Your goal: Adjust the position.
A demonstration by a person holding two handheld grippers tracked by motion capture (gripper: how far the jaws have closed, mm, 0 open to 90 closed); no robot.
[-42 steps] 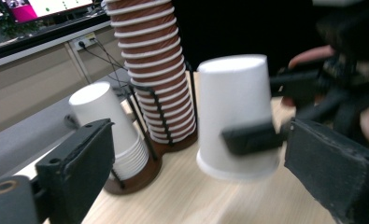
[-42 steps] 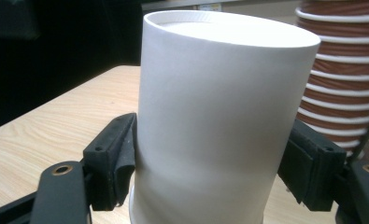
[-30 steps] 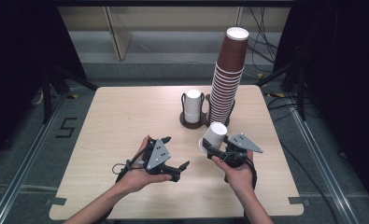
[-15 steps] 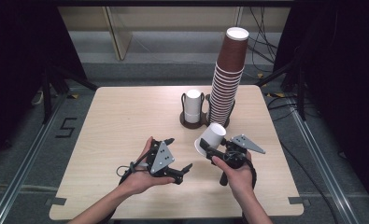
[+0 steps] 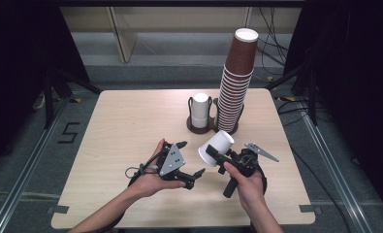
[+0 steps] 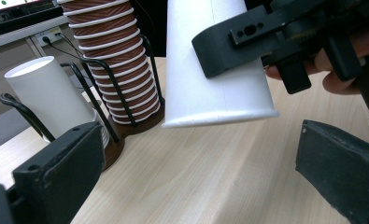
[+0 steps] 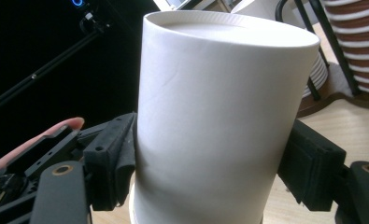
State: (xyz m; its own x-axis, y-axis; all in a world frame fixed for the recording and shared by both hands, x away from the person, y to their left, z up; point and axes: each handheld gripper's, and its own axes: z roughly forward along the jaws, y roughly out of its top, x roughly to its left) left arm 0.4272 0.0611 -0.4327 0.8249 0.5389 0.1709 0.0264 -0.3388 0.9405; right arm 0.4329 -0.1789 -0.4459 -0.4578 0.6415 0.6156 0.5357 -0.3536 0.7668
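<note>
The pale wooden worktop with rounded corners (image 5: pixel 131 121) carries everything, and toward its far right side stands the tall stack of brown paper cups with white rims (image 5: pixel 235 82), nested one in another and rising well above all else. The stack sits in one ring of a dark wire holder on a brown base (image 5: pixel 195 127); the neighbouring ring, to the left in the high view, holds a short stack of white paper cups (image 5: pixel 200 109) standing bottom-up. Nearer the person, two forearms come in from the bottom edge. The right tongs (image 5: pixel 213 151) pinch a single white paper cup (image 5: pixel 216 147) — one black jaw on each side of its wall, the pads pressing the paper, as the right gripper view shows plainly. That cup is held clear above the worktop, just in front of the holder, tilted with its closed bottom toward the holder and its rolled open rim toward the person's left hand. In the left gripper view the same cup (image 6: pixel 210 65) hangs close ahead, its rim lowest and apart from the wood beneath it. The left tongs (image 5: pixel 188 160) lie in the left hand (image 5: pixel 150 177), just beside the cup yet not touching it — their jaws are spread wide with nothing between them. A grey three-cornered plate (image 5: pixel 172 160) tops the left tongs, and a like one (image 5: pixel 261 151) juts from the right.
</note>
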